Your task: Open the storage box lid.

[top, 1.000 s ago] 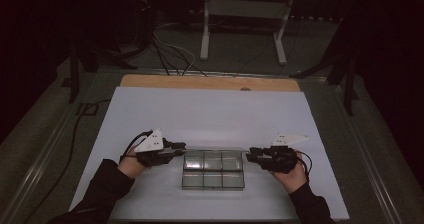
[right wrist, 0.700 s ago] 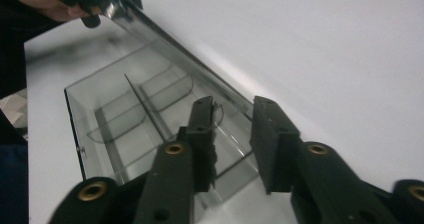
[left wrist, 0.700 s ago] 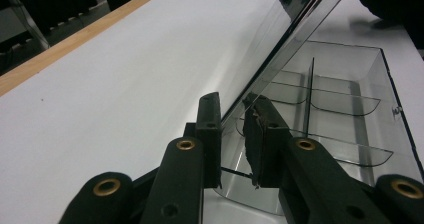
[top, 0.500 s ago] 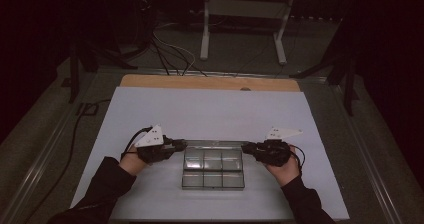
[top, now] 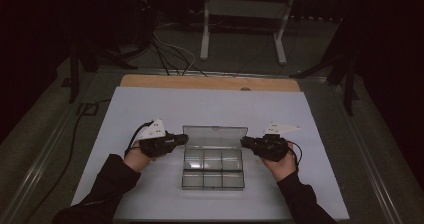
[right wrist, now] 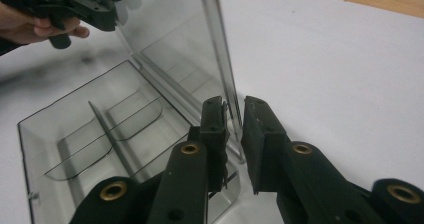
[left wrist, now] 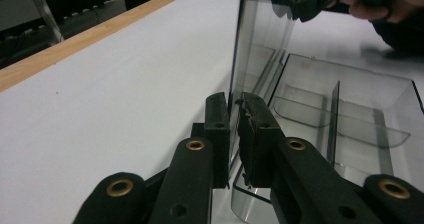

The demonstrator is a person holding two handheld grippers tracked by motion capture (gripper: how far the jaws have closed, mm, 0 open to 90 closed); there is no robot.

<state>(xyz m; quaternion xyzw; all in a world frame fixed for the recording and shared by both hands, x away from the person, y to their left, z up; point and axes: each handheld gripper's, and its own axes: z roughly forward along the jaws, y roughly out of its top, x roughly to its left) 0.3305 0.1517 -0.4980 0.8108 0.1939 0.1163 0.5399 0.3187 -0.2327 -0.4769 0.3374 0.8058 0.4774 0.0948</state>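
High view: clear compartment box [top: 213, 170] on the white table [top: 150, 109], lid [top: 215, 132] raised upright. Left gripper view: left tongs [left wrist: 234, 115] clenched on lid's edge. Right gripper view: right tongs [right wrist: 233, 115] pinching opposite edge, steadying both sides for even opening.

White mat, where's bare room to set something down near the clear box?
The white mat lies bare between the raised lid and the wooden strip, and outside each hand. It is crowded beside the clear box, where the left gripper and right gripper grip the lid's ends.
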